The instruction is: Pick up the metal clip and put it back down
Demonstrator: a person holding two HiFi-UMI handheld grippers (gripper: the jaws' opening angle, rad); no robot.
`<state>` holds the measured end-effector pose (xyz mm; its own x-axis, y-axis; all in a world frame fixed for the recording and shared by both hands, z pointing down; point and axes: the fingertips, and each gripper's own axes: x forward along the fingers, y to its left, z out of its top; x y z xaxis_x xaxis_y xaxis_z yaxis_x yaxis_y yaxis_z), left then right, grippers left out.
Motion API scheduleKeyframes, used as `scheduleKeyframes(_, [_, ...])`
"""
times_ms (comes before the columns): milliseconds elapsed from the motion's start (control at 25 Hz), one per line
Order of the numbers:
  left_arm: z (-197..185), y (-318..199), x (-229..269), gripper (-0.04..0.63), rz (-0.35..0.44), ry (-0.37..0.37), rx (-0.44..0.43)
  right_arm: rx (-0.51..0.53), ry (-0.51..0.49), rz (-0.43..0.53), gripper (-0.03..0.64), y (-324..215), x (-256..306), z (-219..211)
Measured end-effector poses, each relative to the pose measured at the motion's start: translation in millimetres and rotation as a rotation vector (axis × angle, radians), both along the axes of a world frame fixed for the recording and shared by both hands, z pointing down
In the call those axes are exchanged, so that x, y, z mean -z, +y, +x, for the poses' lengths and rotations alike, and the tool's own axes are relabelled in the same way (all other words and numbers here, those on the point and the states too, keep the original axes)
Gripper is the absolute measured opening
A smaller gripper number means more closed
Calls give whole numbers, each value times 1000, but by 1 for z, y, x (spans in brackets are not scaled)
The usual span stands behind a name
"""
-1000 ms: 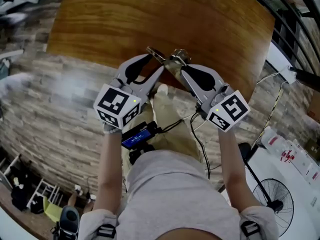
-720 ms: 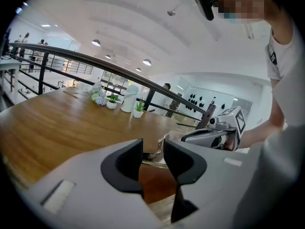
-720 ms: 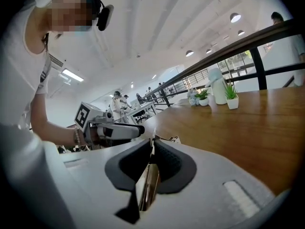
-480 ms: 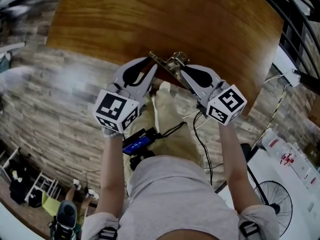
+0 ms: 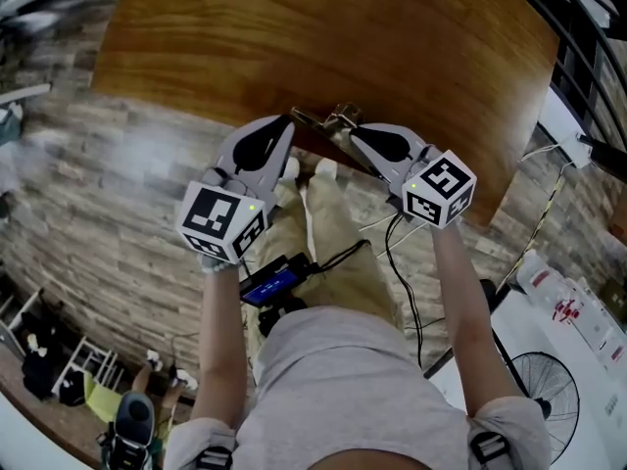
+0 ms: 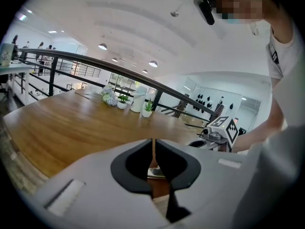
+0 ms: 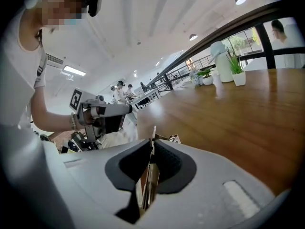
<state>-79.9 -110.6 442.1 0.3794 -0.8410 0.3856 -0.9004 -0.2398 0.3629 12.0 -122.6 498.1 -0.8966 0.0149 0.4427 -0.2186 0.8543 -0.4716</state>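
Wooden table (image 5: pixel 294 37) is seen from above. At its near edge a metal clip (image 5: pixel 336 118) is held, clamped in the right gripper (image 5: pixel 352 131). The left gripper (image 5: pixel 290 119), its jaws just closing, is pinched on the clip's left end.

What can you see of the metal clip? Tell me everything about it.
The metal clip is small, made of thin, shiny, brass-tinted sheet metal, with flat arms spreading to either side. It sits over the near edge of the wooden table, between the two grippers. The right gripper is shut on one flat arm, held on edge. The left gripper, whose jaws have just been closing, appears to pinch the other thin arm. Whether it rests on the wood cannot be told.
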Motion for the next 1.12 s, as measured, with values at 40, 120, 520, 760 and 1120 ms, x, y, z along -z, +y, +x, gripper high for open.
scheduleKeyframes(40, [-2,0,-1,29,0,-1,2,6,10,2,28,0,-4,-1])
scheduleKeyframes(120, [-5,0,-3,25,0,-1,5,22,36,15,26,0,-11,-2])
scheduleKeyframes(520, [-5,1,-4,14,-2,-7,-8,42,85,19,35,-8,-21,-3])
scheduleKeyframes(760, [1,2,1,11,7,-15,-32,14,127,102,63,-12,-23,1])
scheduleKeyframes(1120, [7,0,9,12,25,-44,-80,-117,182,180,110,-22,-20,4])
